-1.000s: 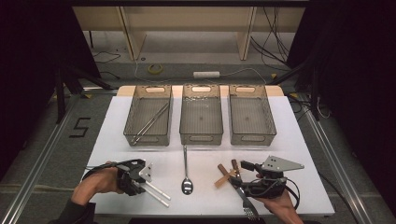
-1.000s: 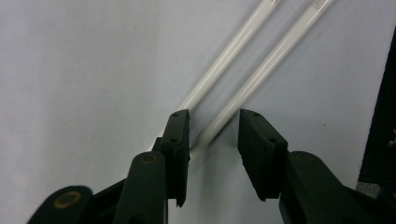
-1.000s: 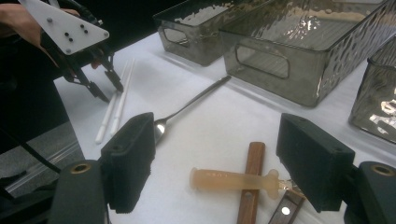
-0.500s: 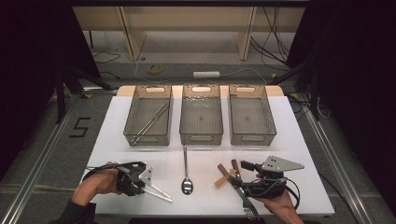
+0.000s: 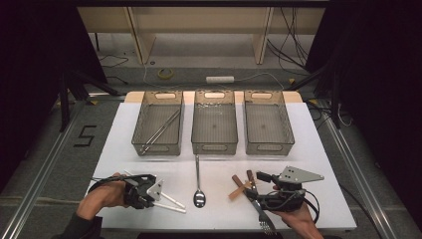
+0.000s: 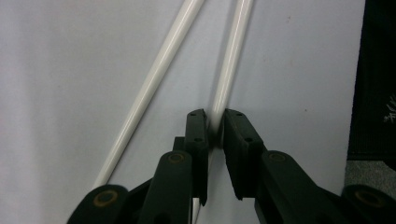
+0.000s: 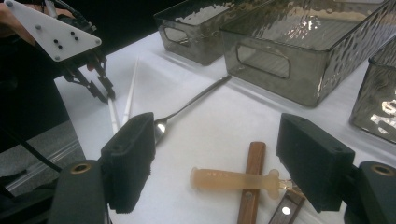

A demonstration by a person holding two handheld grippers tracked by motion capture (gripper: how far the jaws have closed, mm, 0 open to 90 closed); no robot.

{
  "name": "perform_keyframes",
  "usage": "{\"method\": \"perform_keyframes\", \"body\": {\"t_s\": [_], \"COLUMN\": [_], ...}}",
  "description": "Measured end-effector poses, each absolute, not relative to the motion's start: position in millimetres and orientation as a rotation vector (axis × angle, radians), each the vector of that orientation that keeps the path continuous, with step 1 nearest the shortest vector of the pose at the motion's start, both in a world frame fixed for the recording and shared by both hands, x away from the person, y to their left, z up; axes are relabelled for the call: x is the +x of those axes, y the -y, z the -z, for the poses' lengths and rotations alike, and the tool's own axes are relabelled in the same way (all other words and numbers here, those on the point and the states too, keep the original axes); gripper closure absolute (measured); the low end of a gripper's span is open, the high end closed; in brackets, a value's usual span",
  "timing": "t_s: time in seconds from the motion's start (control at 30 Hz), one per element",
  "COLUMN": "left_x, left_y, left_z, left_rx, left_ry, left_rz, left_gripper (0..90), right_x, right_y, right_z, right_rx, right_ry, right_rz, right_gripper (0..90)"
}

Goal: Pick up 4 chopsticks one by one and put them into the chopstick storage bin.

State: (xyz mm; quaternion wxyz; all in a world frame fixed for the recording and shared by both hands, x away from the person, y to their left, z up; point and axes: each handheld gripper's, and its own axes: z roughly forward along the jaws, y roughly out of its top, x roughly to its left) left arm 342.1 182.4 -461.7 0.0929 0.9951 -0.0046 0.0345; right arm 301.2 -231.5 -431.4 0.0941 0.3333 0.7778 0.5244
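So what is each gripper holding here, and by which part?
The left gripper has just closed on one white chopstick, near one end. The right gripper is open and holds nothing.

**Open lanes and blockers on the table**

Open white table (image 5: pixel 318 164) between the right bin (image 5: pixel 268 128) and the right gripper (image 5: pixel 263 176). Narrow lanes either side of the spoon (image 5: pixel 198 181), lying lengthwise in the middle. Blocked along the far edge by three bins side by side, gaps too tight. Front left taken by the left gripper (image 5: pixel 158 191) and white chopsticks (image 5: pixel 171 204); front right cluttered by crossed handles (image 5: pixel 242 185) and a fork (image 5: pixel 263 219).
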Motion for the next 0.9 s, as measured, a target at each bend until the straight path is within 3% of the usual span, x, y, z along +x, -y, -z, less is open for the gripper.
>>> {"method": "perform_keyframes", "body": {"t_s": [0.9], "left_x": [339.0], "left_y": [-179.6], "left_z": [461.9], "left_rx": [2.967], "left_ry": [0.128], "left_rz": [-0.114], "left_gripper": [82.7], "right_x": [301.1], "right_y": [230.9], "right_z": [431.9], "right_rx": [0.988], "right_ry": [-2.313], "right_rz": [-1.550], "right_gripper": [29.2]}}
